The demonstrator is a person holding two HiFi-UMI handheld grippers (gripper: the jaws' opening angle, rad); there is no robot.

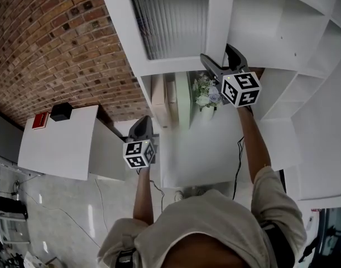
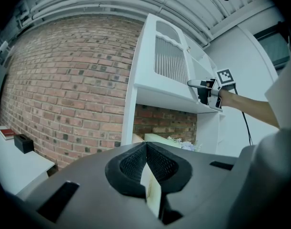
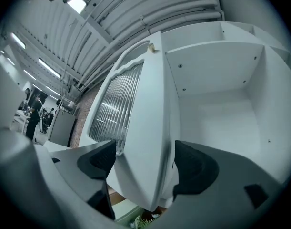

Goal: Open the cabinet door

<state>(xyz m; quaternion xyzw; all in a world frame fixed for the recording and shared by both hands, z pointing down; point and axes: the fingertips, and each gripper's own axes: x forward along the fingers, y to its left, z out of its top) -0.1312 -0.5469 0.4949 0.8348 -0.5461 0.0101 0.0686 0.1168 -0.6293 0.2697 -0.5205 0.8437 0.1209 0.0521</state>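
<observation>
The right hand-held gripper (image 3: 145, 163) is released, its 2 jaws wide astride the edge of the open cabinet door (image 3: 135, 123); the left hand-held gripper (image 2: 146, 163) is clenched, empty.

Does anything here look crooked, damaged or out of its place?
Nothing stands out. The cabinet door stands swung open, undamaged as far as visible, its free edge between the open jaws of the right hand-held gripper.
</observation>
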